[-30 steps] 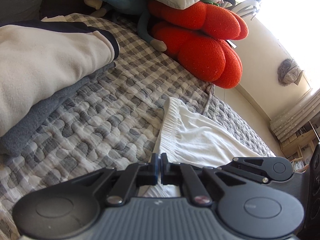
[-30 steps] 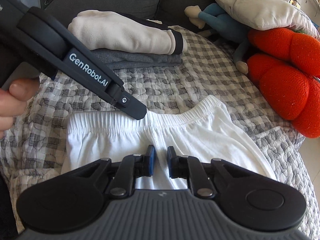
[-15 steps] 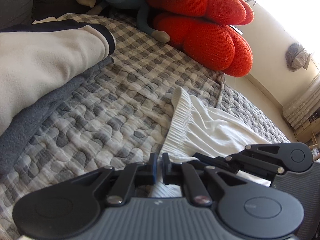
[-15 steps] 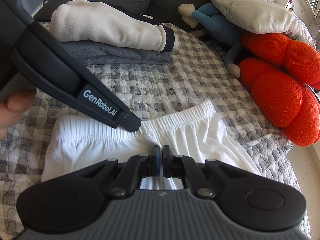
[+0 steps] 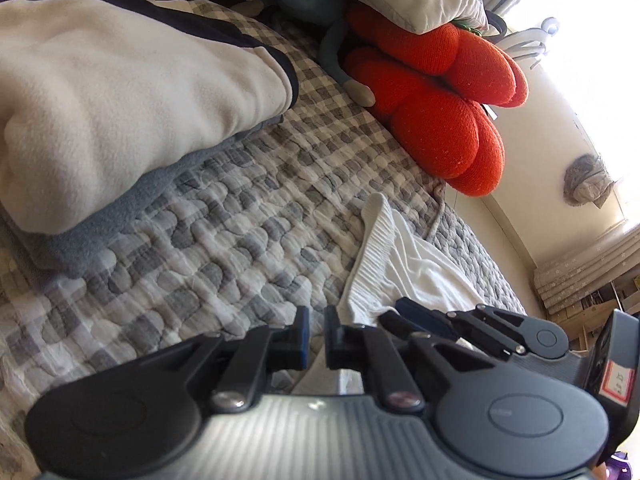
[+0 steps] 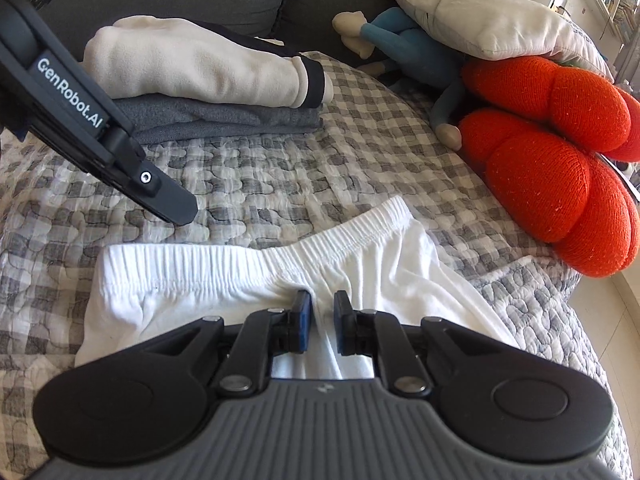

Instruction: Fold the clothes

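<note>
White shorts (image 6: pixel 224 276) lie flat on the checked quilt (image 6: pixel 280 172) covering the sofa, elastic waistband toward the backrest, near the quilt's front edge. The waistband dips into a shallow V at mid-length.

Right hand-held gripper (image 6: pixel 320 322): jaws parted by a narrow gap, positioned over the shorts just below the waistband dip. White fabric shows between the fingers; nothing is clamped.

Left hand-held gripper (image 5: pixel 316 336): jaws likewise a narrow gap apart, holding nothing. In the right wrist view its fingertip hangs over bare quilt just beyond the waistband, toward the left end of the shorts; whether it touches the quilt cannot be told.

Behind the shorts, near the backrest: a folded cream garment (image 6: pixel 200 64) with dark trim, stacked on a folded grey garment (image 6: pixel 224 118).

At the quilt's right side: an orange plush cushion (image 6: pixel 560 152), a blue-and-beige soft toy (image 6: pixel 404 44) and a pale pillow (image 6: pixel 488 16) lying on top of both.
</note>
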Motion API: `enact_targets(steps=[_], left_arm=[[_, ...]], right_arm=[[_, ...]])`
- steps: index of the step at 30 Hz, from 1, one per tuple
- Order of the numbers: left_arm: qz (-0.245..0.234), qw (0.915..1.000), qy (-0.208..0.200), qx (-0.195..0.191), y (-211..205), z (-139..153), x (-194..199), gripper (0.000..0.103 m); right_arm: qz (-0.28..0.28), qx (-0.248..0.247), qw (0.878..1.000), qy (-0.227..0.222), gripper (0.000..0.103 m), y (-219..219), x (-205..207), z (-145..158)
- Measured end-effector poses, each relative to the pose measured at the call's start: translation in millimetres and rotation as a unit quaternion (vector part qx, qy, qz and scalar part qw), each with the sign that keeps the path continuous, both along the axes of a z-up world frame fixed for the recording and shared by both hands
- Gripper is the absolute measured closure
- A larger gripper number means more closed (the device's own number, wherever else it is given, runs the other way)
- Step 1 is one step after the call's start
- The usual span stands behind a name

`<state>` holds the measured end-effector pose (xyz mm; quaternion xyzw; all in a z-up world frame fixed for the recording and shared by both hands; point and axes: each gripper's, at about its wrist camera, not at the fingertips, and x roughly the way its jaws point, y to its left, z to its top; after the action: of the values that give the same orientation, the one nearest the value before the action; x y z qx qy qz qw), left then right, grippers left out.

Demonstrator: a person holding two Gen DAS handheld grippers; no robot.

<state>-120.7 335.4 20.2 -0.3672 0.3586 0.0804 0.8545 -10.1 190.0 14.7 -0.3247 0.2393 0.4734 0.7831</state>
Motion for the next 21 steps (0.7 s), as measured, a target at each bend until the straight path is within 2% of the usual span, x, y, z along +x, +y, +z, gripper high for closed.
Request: enact_targets(steps=[6,9,11,13,15,18,20,21], left_arm=[[-0.009,0.9990,-0.031,-0.031,-6.4,5.9,-15.5,0.097],[-0.036,0.9957,-0.055,-0.065,-9.5,4.9,-13.5,0.097],[-0.049,0.9948,-0.042,-0.079,-13.4,-1.3,-7.0,0.094],[-0.043,0.9974,-0.008,-0.057,-16.6,-7.2,-2.8,0.094],[-0.031,0.9987,-0.004,-0.041,-14.7,-6.9,-5.9,0.093],[-0.031,0.9967,-0.042,-0.061,-10.7,0.5,-15.5,0.093],[-0.060,0.9924,-0.069,-0.083,-17.1,3.9,-15.7,0.093],[-0.074,0.9906,-0.075,-0.087,-21.7,4.6,-14.2,0.089]], right_arm=[[-0.003,0.008,1.000,0.005,0.090,-1.9,2.4,-0.3],[-0.009,0.018,1.000,0.012,0.088,-4.3,3.5,-1.3],[-0.014,0.025,0.999,0.014,0.086,-4.7,3.0,-3.8],[-0.016,0.028,0.999,0.010,0.086,-4.6,1.4,-5.2],[-0.014,0.023,1.000,0.007,0.086,-3.9,0.9,-3.4],[-0.016,0.021,1.000,0.011,0.086,-3.2,2.8,-3.2],[-0.016,0.022,1.000,0.012,0.086,-3.8,3.1,-4.0],[-0.016,0.025,0.999,0.014,0.086,-4.7,3.7,-4.2]])
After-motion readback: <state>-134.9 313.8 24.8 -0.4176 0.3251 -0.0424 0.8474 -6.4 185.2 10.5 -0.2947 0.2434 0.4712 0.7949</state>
